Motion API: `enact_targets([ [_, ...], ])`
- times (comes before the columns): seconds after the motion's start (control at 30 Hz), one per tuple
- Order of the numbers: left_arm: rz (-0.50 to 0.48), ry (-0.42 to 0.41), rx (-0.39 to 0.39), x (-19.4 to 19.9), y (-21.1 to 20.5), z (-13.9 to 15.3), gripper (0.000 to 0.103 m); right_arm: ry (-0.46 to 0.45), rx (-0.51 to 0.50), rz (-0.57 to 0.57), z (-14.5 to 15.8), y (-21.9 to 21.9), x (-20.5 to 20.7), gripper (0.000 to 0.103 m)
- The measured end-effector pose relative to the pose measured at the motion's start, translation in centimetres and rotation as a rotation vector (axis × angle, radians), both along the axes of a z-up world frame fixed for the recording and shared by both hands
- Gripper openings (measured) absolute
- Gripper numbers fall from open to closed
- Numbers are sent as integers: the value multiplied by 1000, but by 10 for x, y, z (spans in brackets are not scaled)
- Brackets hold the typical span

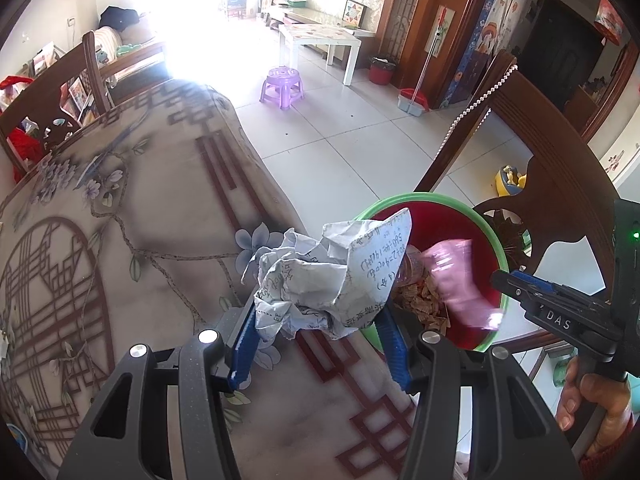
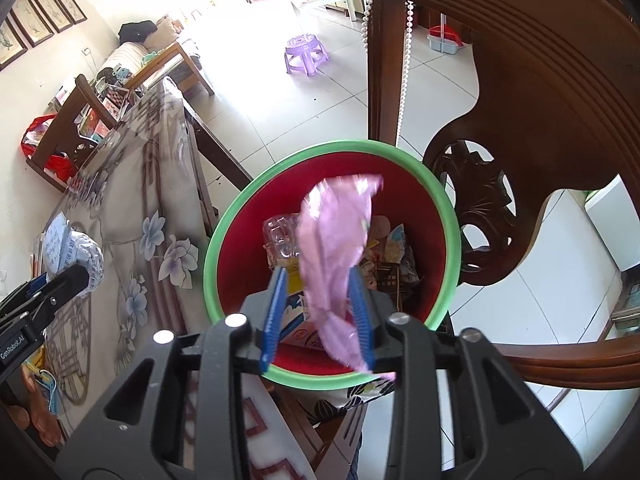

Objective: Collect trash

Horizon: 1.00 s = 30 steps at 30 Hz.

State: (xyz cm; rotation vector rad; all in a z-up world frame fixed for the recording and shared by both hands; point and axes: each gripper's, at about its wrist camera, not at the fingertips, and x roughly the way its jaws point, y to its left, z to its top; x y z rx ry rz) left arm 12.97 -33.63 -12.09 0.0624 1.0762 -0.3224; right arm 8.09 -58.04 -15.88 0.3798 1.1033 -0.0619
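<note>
**Trash lot at the bin: two items, one per claw**

1. Left gripper (image 1: 316, 344). We log its blue fingers (image 1: 244, 344) clamped on a crumpled paper ball (image 1: 320, 280), which bulges up and forward from between them. The paper carries handwritten figures and characters; we cannot read them with any certainty. Below the claw lies the patterned tablecloth (image 1: 120, 240), printed with flowers and dark red lattice.

2. Trash bin (image 1: 496, 248), red inside with a green rim, sits just ahead and to the right of the left claw, the paper's tip overlapping its near rim in the left wrist view. Inside we see brown scraps and a clear plastic piece.

3. Right gripper (image 2: 320, 320). Its fingers stand apart above the bin (image 2: 224, 240); a pink plastic wrapper (image 2: 336, 248), motion-blurred, lies against the right finger and rises between the two. We cannot tell whether it is still pinched.

4. Lettering. "DAS" shows on the right gripper's (image 1: 560, 320) side in the left wrist view; "GenRobot.AI" shows on the left gripper's (image 2: 40, 300) side in the right wrist view.

5. View differences. Only the right wrist view looks straight down into the bin, showing printed cartons under the wrapper. Only the left wrist view shows the person's hand (image 1: 592, 400) on the right gripper's handle.

6. Wooden chair (image 2: 520, 120), carved back, stands right of the bin.
</note>
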Motion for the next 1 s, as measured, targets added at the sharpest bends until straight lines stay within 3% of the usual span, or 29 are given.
enact_targets([
  [0.27,-42,15,4,5,-16,-13,50,-12,19,-52,6,-8,-8,61],
  [0.67,-210,16,2,26,-88,-31,50,-1,5,-141,11,-31,-37,67],
  [1.0,-269,65,8,33,-121,-46,50,18,-1,-168,5,-41,-48,68],
])
